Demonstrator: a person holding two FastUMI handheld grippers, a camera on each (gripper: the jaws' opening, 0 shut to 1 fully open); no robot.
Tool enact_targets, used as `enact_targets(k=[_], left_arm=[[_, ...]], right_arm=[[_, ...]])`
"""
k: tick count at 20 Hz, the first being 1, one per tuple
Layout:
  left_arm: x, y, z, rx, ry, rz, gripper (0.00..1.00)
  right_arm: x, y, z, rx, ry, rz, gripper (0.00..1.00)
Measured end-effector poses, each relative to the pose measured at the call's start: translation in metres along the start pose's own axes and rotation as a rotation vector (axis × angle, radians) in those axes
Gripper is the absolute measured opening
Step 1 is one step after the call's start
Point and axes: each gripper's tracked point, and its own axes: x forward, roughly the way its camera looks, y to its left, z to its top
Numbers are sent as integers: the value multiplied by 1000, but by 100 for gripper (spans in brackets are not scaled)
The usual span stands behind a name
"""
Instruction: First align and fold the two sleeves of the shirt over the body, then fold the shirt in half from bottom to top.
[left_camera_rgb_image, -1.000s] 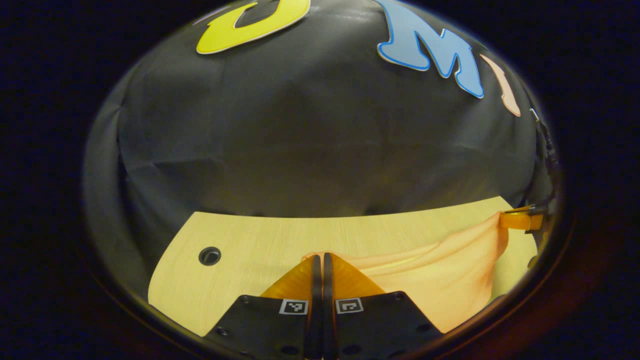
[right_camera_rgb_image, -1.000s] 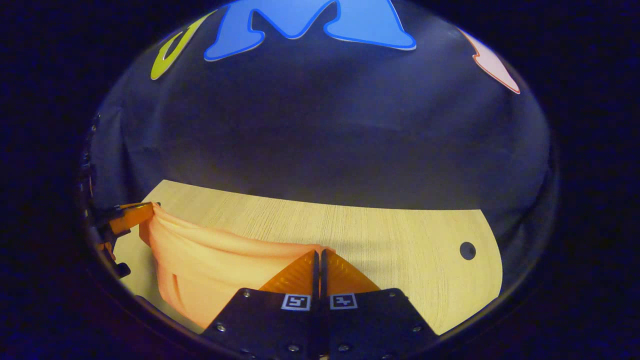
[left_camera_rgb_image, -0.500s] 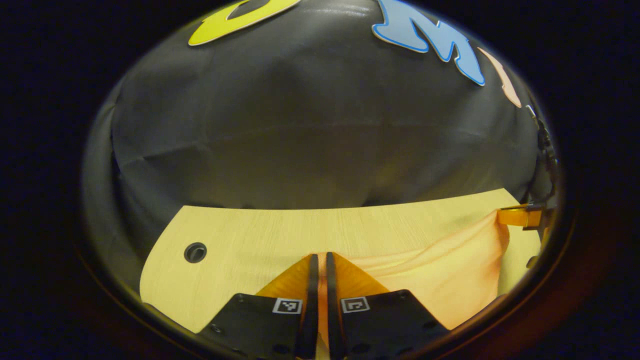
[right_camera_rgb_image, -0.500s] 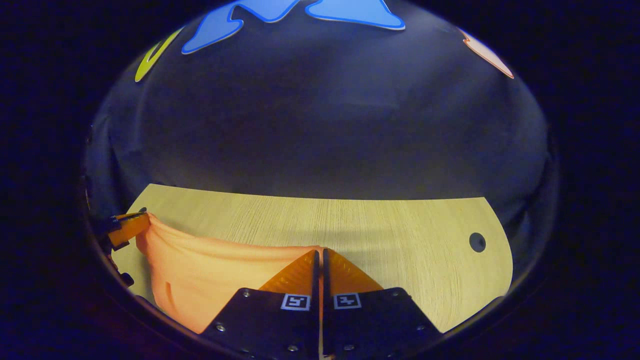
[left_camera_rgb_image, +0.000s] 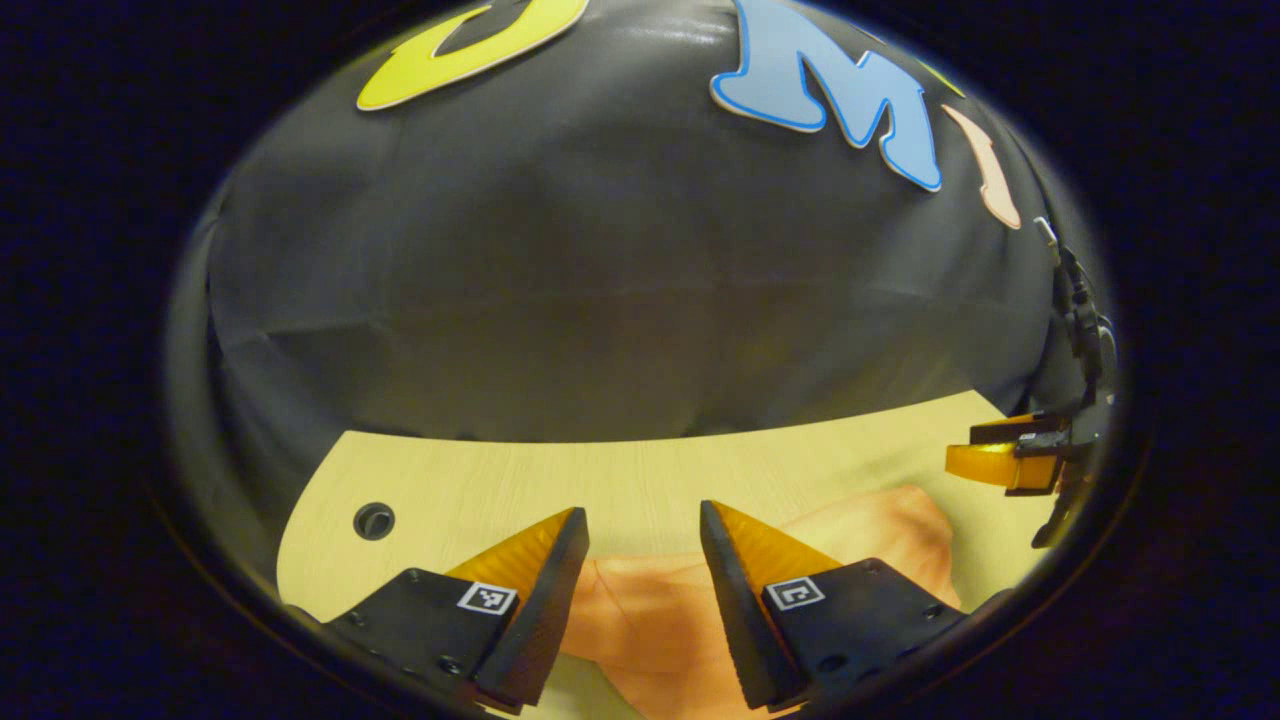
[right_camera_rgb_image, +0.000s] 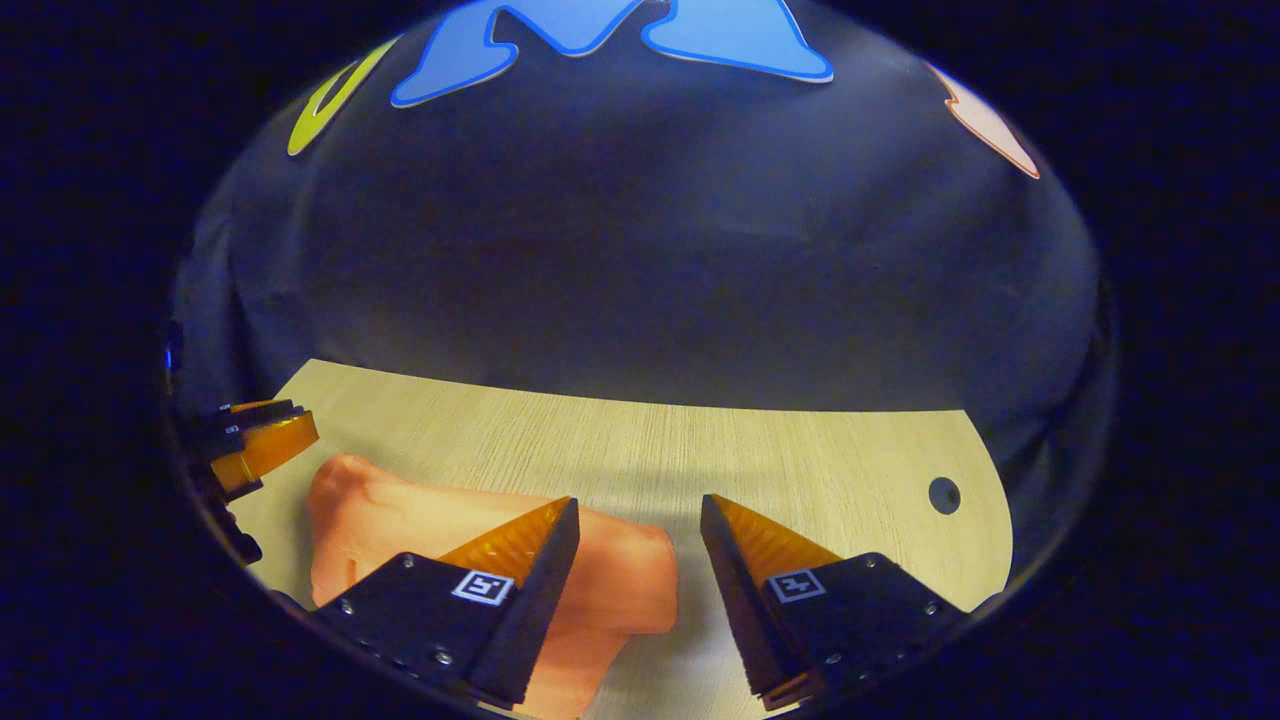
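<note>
Lying rumpled, soft shirt (right_camera_rgb_image: 600, 570) on woodgrain table (right_camera_rgb_image: 700, 460)

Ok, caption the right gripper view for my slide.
Open right hand-held gripper above the orange shirt lying on the wooden table.

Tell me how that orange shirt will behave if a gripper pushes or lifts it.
The shirt lies in soft rounded folds on the table, so it is probably floppy and would sag from a lifted edge. Pushed, it would likely bunch rather than slide whole. It looks thin, so probably light.
</note>
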Motion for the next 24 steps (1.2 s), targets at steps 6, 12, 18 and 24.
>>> enact_targets(k=[6,12,18,24], left_arm=[[-63,-20,50,2,-80,-36,74],[-159,-37,102,5,-180,-58,74],[-257,-54,144,9,-251,-66,74],[-342,-58,164,18,-342,-27,72]], right_arm=[[-58,11,32,-31,-82,8,79],[-159,35,78,-52,-231,24,78],[-266,65,105,-87,-380,39,78],[-339,90,102,-79,-482,54,78]])
